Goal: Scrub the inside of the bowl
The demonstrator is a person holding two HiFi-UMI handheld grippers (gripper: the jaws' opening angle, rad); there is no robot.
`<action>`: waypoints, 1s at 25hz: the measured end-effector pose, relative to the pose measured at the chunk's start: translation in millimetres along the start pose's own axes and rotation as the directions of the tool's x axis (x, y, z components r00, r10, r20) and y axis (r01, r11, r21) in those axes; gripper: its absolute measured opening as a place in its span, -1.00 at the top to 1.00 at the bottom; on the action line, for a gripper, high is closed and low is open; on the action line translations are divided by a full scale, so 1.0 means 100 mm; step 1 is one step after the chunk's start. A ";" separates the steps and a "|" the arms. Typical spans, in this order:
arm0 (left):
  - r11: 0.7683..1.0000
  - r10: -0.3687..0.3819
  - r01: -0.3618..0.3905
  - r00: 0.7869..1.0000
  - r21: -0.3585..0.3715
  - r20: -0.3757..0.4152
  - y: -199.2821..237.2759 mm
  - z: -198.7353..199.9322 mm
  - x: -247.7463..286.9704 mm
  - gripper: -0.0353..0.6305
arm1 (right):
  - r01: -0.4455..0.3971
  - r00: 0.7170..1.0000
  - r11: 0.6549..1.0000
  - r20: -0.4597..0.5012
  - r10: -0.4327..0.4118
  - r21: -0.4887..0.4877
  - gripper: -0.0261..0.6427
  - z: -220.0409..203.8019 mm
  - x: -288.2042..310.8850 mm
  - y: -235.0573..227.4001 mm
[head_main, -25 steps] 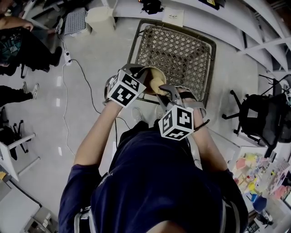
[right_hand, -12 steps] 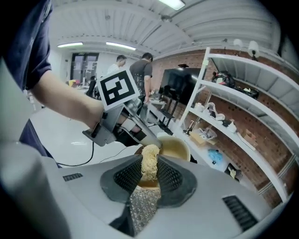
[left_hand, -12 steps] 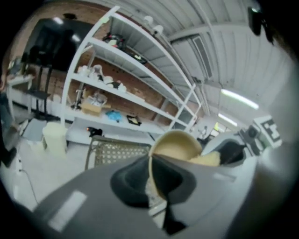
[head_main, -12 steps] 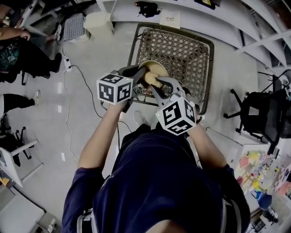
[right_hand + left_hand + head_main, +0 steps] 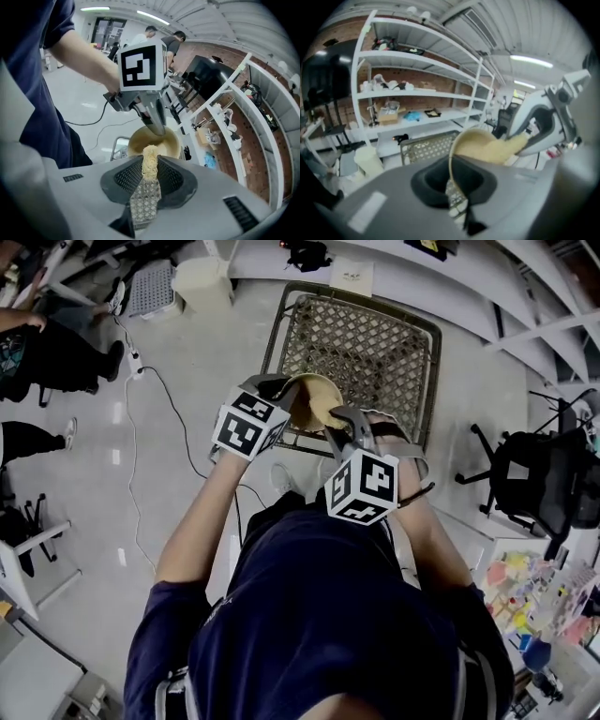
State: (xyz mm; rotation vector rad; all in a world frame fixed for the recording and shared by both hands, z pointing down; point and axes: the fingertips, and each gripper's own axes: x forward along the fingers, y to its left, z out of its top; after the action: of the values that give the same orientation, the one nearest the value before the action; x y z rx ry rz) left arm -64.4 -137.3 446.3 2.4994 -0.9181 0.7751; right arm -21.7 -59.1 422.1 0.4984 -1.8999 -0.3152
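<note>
Left gripper view shows the tan bowl [image 5: 480, 145] raised at centre frame, its rim pinched by the left tongs [image 5: 450, 171], while a fibrous scrubber [image 5: 149, 163], pinched by the right tongs [image 5: 150, 172], reaches inside, so scrubbing is judged under way and further sweeps around the wall are called for.
</note>
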 end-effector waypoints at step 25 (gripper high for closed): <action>0.996 0.016 -0.014 1.000 0.089 -0.012 -0.14 0.15 0.06 0.88 | 0.051 0.999 0.999 0.015 -0.051 -0.010 0.70 -0.05 0.02 0.09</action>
State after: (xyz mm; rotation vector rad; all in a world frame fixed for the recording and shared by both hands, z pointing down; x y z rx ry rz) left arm -45.9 -137.9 436.5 2.5628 -0.9180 0.8537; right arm -19.5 -51.8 429.8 0.5394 -1.9012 -0.3624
